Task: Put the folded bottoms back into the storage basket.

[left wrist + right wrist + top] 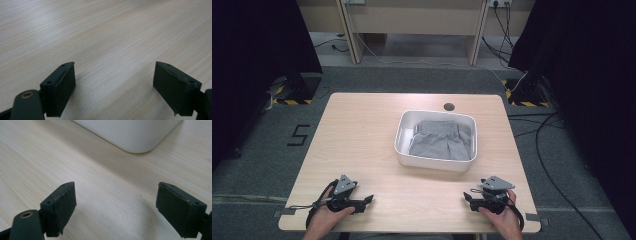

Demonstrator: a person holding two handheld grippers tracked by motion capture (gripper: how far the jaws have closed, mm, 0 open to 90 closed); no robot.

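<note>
A white rectangular bin (402, 140) stands right of the table's middle with a grey folded garment (442, 141) lying inside it. My left gripper (366, 200) rests low over the table's near left edge, open, with bare wood between its jaws (115, 82). My right gripper (468, 197) rests near the front right edge, also open and holding nothing (116, 205). In the right gripper view the bin's rounded white corner (135, 137) lies just ahead of the jaws.
The light wooden table (362, 130) has a round dark cable hole (449, 106) at its far edge. Black curtains flank both sides. Cables (552, 150) trail over the grey floor at right, and a desk (412, 20) stands behind.
</note>
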